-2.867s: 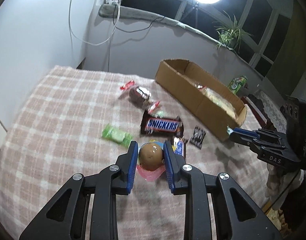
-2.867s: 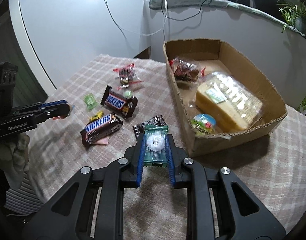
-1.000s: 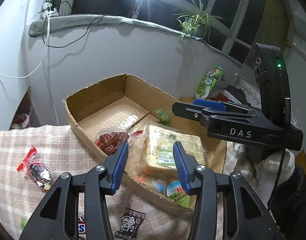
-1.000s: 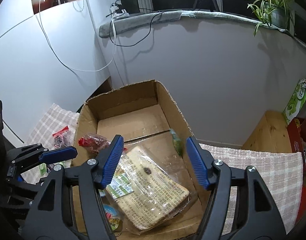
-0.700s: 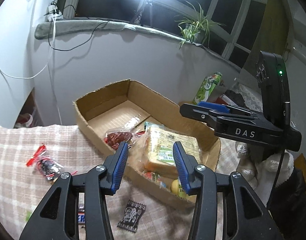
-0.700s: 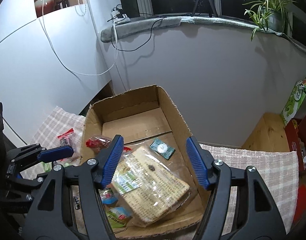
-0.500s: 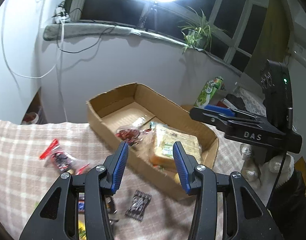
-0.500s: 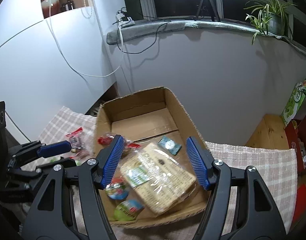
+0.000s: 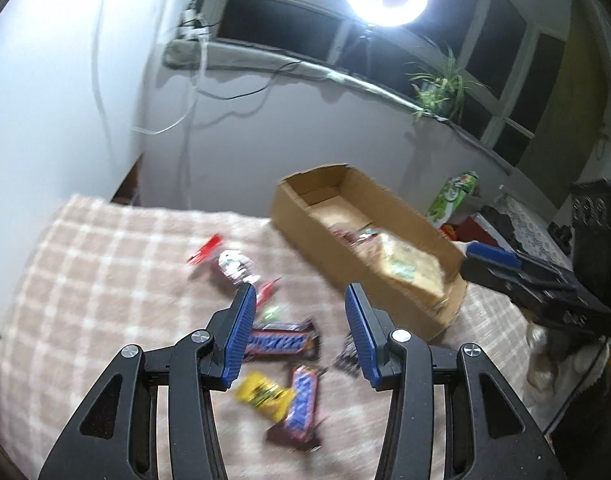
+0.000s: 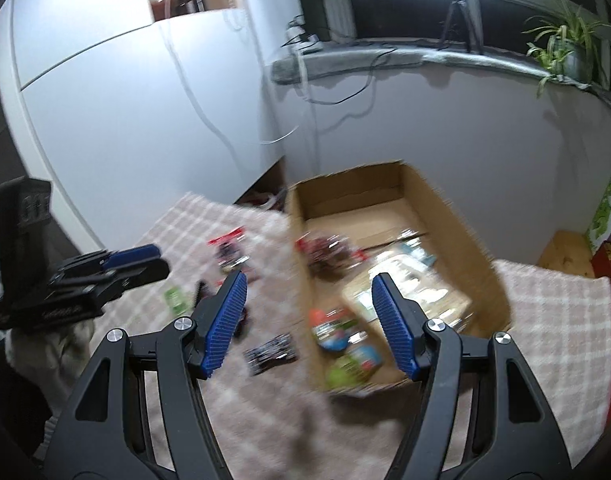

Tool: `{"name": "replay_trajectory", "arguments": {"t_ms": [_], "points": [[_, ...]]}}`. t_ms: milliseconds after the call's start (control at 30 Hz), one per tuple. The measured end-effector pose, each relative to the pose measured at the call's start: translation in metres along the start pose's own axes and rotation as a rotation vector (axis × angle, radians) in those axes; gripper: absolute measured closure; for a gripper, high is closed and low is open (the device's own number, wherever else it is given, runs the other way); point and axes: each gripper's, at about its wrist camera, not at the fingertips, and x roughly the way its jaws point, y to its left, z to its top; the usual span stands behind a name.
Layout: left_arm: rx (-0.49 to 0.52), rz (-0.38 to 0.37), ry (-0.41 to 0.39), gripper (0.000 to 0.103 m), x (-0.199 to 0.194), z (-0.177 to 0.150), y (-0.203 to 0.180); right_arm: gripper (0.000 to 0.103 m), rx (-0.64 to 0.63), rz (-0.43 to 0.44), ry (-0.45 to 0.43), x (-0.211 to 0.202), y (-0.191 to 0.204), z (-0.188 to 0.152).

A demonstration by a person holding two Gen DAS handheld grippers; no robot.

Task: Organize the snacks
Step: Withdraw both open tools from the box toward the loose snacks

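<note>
My left gripper (image 9: 297, 312) is open and empty above loose snacks on the checked cloth: a Snickers bar (image 9: 279, 342), a second Snickers bar (image 9: 301, 408), a yellow candy (image 9: 261, 394), a black packet (image 9: 345, 356) and a red-ended wrapped sweet (image 9: 229, 264). The cardboard box (image 9: 305, 232) lies to the right behind them with a wrapped bread loaf (image 9: 409, 270) inside. My right gripper (image 10: 309, 300) is open and empty over the box's (image 10: 301, 280) near left wall; inside lie the bread (image 10: 409, 296) and small round snacks (image 10: 337, 340). The view is blurred.
The table's checked cloth (image 9: 85, 280) ends at a white wall with hanging cables (image 9: 185, 120). A green carton (image 9: 451, 196) stands beyond the box. The right gripper's body (image 9: 545, 288) shows at the right of the left wrist view; the left gripper (image 10: 85, 280) at the left of the right one.
Both grippers have pulled back from the box and swung left; the box looks farther off and the loose snacks on the cloth have come into view. Both jaws stay equally wide.
</note>
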Motion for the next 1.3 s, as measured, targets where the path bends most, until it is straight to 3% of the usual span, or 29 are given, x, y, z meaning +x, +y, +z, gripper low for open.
{"name": "replay_trajectory", "arguments": {"t_ms": [167, 300, 533, 633, 800, 1067, 1300], "points": [[-0.047, 0.028, 0.026, 0.058, -0.007, -0.019, 0.026, 0.035, -0.03, 0.066, 0.058, 0.013, 0.034, -0.023], [-0.071, 0.05, 0.049, 0.058, -0.008, -0.031, 0.041, 0.035, -0.023, 0.072, 0.109, 0.027, 0.048, -0.044], [-0.1, 0.084, 0.086, 0.058, -0.002, -0.048, 0.064, 0.036, 0.042, 0.036, 0.19, 0.052, 0.046, -0.072], [-0.094, 0.09, 0.106, 0.058, 0.002, -0.053, 0.068, 0.042, 0.048, -0.006, 0.214, 0.062, 0.045, -0.08], [-0.085, 0.08, 0.145, 0.058, 0.012, -0.058, 0.071, 0.051, 0.105, -0.021, 0.232, 0.077, 0.036, -0.082], [-0.083, 0.074, 0.17, 0.058, 0.033, -0.056, 0.074, 0.051, 0.134, -0.05, 0.224, 0.096, 0.036, -0.071], [-0.014, 0.088, 0.188, 0.058, 0.045, -0.048, 0.067, 0.052, 0.109, -0.083, 0.215, 0.107, 0.043, -0.065]]}}
